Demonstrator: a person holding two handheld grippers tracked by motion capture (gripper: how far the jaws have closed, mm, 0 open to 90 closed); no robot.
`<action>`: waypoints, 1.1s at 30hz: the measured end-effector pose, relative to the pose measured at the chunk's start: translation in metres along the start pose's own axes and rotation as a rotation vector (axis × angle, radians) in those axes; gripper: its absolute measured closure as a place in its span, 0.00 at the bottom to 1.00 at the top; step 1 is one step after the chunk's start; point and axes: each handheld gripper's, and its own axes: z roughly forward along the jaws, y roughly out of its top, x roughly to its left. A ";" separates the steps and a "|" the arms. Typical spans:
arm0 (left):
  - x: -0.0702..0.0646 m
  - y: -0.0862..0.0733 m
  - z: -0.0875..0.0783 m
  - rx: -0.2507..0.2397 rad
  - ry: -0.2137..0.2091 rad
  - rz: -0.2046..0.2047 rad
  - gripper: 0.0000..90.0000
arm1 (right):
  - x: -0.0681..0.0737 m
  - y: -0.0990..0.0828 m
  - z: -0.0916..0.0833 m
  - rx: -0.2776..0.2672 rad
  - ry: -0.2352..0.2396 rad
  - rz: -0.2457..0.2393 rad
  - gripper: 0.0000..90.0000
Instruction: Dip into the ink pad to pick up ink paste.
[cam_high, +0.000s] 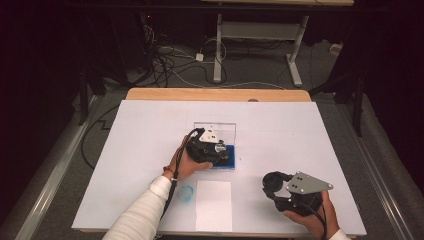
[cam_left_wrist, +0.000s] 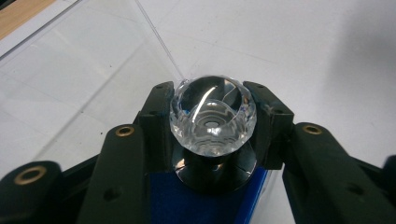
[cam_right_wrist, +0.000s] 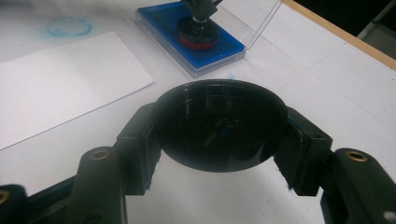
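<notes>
The left tool (cam_left_wrist: 212, 123) is clamped on a clear knob (cam_left_wrist: 212, 119) over the blue pad (cam_high: 226, 159). At the near right, the right tool (cam_right_wrist: 219, 140) grips a black cap (cam_right_wrist: 219, 123) above the bench (cam_high: 280, 130).

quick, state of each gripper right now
left gripper: shut on clear faceted crystal stamp knob
right gripper: shut on round black cap

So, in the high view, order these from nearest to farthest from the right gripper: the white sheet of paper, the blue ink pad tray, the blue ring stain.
1. White sheet of paper, just to the left of the right gripper.
2. Blue ink pad tray, up and left, under the left gripper.
3. Blue ring stain, beyond the paper's far edge.
</notes>
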 end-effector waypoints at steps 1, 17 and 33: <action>0.001 0.000 -0.002 -0.006 -0.002 -0.003 0.61 | 0.000 0.000 0.000 0.000 0.001 0.003 0.43; -0.001 0.001 -0.047 -0.080 0.034 0.011 0.61 | -0.001 0.002 0.004 -0.001 0.000 0.006 0.43; -0.011 -0.014 -0.088 -0.115 0.059 0.050 0.61 | -0.004 0.001 0.003 0.001 -0.017 0.014 0.43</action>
